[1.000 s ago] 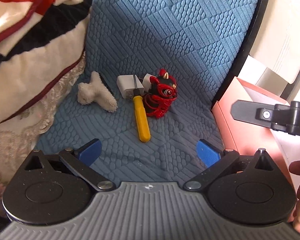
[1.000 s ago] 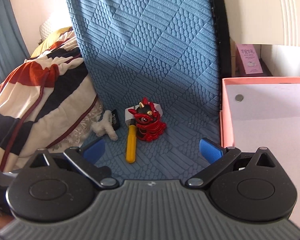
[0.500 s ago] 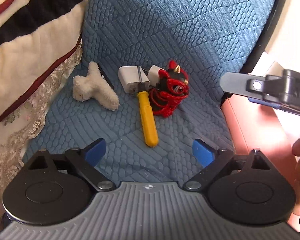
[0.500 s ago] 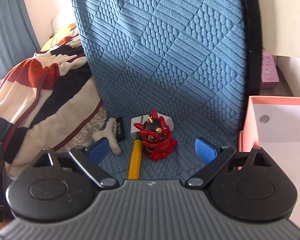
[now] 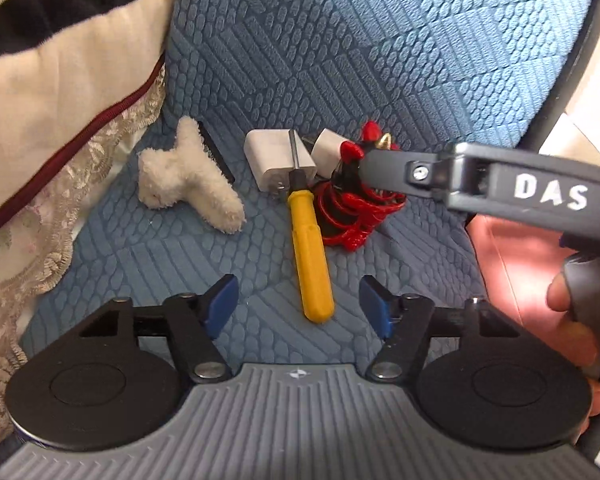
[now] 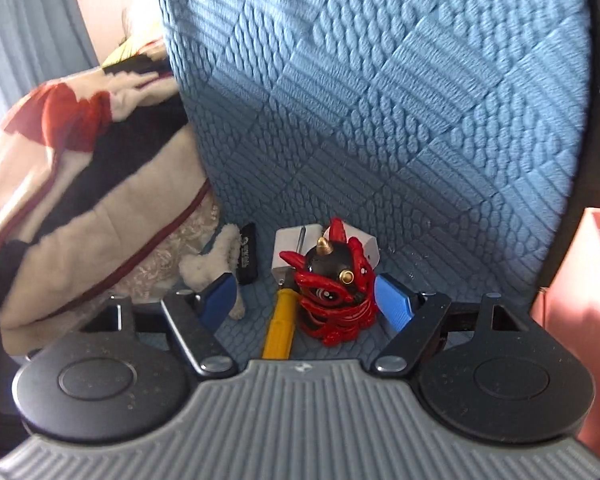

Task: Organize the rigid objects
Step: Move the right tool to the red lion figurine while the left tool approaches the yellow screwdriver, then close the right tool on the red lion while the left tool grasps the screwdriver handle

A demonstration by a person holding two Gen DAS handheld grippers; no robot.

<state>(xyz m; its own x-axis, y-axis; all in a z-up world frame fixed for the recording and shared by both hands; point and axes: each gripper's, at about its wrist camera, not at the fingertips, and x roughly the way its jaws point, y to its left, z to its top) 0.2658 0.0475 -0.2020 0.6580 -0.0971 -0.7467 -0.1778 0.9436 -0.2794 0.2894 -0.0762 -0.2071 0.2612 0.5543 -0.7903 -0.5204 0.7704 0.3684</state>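
Both tools closing, nothing pinched yet: left tool (image 5: pixel 296 300) around screwdriver (image 5: pixel 310 256), right tool (image 6: pixel 306 294) around red figurine (image 6: pixel 334 292); pink box (image 6: pixel 580 300) awaits

Your right gripper (image 5: pixel 384 172) crowds the red figurine (image 6: pixel 336 292); bare blue mat (image 5: pixel 380 60) lies open beyond; the quilt (image 5: pixel 60 80) blocks the left.

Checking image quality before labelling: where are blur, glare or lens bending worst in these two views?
Left wrist view: right gripper crossing in front looks soft, the hand on it glows overexposed. Right wrist view: red figurine sharp, striped blanket smeared and washed out at the left, blue cushion edges bowed by the fisheye.
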